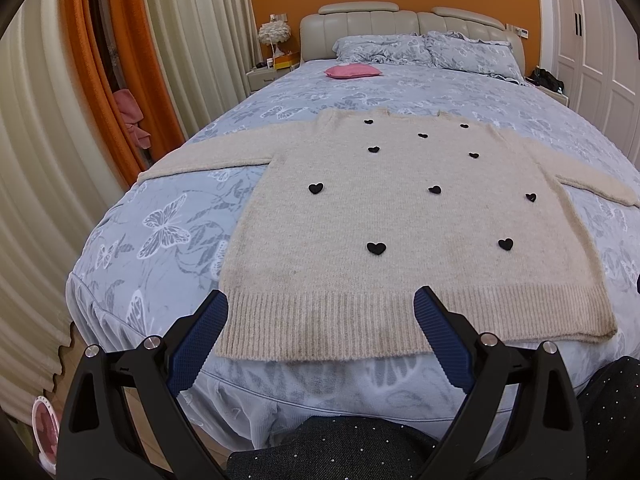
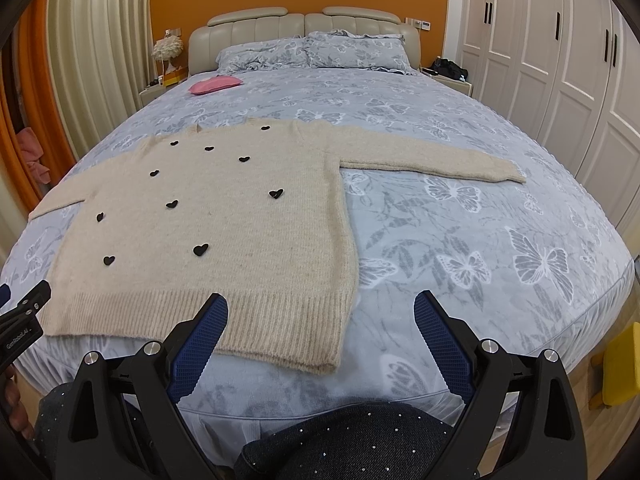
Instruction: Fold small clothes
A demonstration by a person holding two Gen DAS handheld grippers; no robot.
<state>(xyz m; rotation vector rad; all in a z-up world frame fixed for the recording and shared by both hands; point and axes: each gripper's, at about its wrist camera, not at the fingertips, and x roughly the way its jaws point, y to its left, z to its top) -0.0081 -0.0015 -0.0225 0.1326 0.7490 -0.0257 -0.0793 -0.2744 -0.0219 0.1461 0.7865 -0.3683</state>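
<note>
Jaws spread wide and empty, the left gripper (image 1: 321, 304) and right gripper (image 2: 321, 304) hover at the ribbed hem of a cream sweater (image 1: 400, 216) spread flat on the bed (image 2: 480, 240); soft, limp knit, likely best pinched at hem corners or sleeve cuffs.

Both wrist views face the headboard (image 1: 408, 26) from the bed's foot; sweater (image 1: 400, 224) shared.

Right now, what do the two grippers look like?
Left gripper and right gripper match: black angular plastic frames, silver round bolt heads, blue finger pads with a fine grid texture. The right view shows white lettering on the left one's side. No cables visible.
</note>
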